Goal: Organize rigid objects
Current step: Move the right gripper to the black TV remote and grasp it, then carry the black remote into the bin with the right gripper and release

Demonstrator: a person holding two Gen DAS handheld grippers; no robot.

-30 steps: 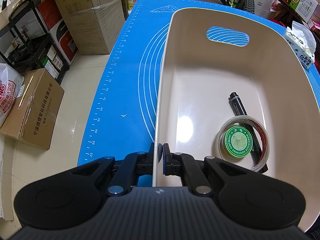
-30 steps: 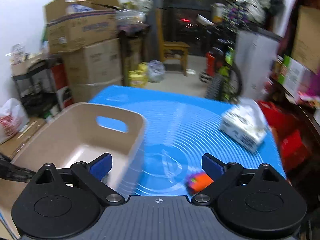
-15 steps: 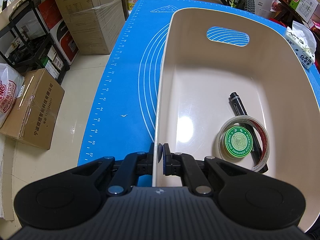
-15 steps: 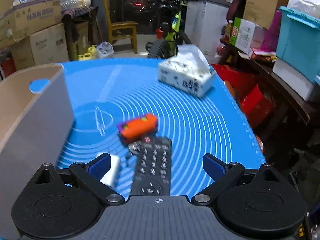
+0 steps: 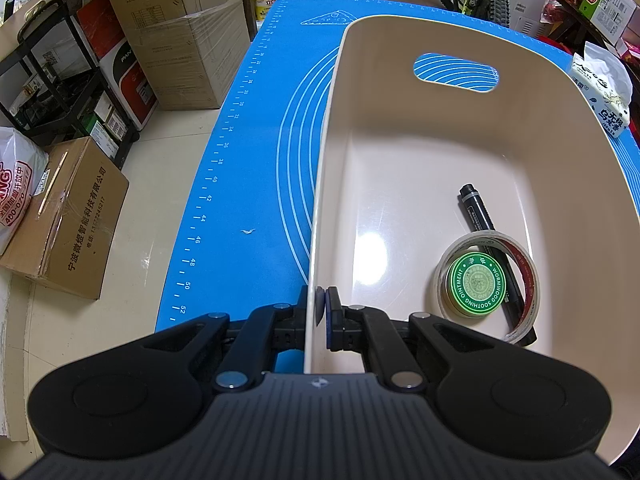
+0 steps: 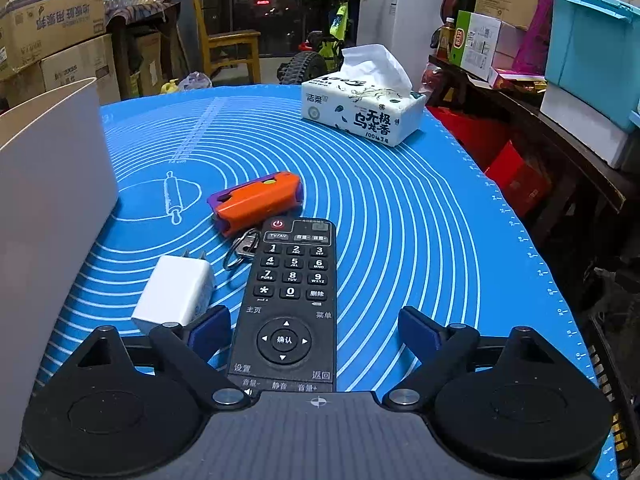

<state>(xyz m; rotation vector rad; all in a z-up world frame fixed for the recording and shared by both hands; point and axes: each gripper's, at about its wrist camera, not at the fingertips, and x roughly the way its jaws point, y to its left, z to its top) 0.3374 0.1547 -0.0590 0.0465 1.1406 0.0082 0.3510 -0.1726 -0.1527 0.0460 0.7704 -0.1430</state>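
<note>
My left gripper (image 5: pixel 320 310) is shut on the near left rim of the beige bin (image 5: pixel 400 152). In the bin lie a black marker (image 5: pixel 478 212), a clear tape roll (image 5: pixel 524 276) and a green ointment tin (image 5: pixel 476 283). My right gripper (image 6: pixel 314 330) is open, low over the blue mat (image 6: pixel 420 220), its fingers either side of the black remote control (image 6: pixel 290 300). A white charger plug (image 6: pixel 174 294) lies just left of the remote, by my left finger. An orange and purple key case (image 6: pixel 258 200) with a key ring (image 6: pixel 240 250) lies beyond. The bin's wall (image 6: pixel 48 184) stands at left.
A tissue pack (image 6: pixel 362 114) sits at the far side of the mat, also in the left wrist view (image 5: pixel 602 94). Cardboard boxes (image 5: pixel 68 216) and a black shelf rack (image 5: pixel 60 80) stand on the floor to the left. A cluttered table (image 6: pixel 540 112) runs along the right.
My right gripper has swung right, away from the bin, and dropped low so the remote now lies between its open fingers. My left gripper has kept its hold on the bin rim.
</note>
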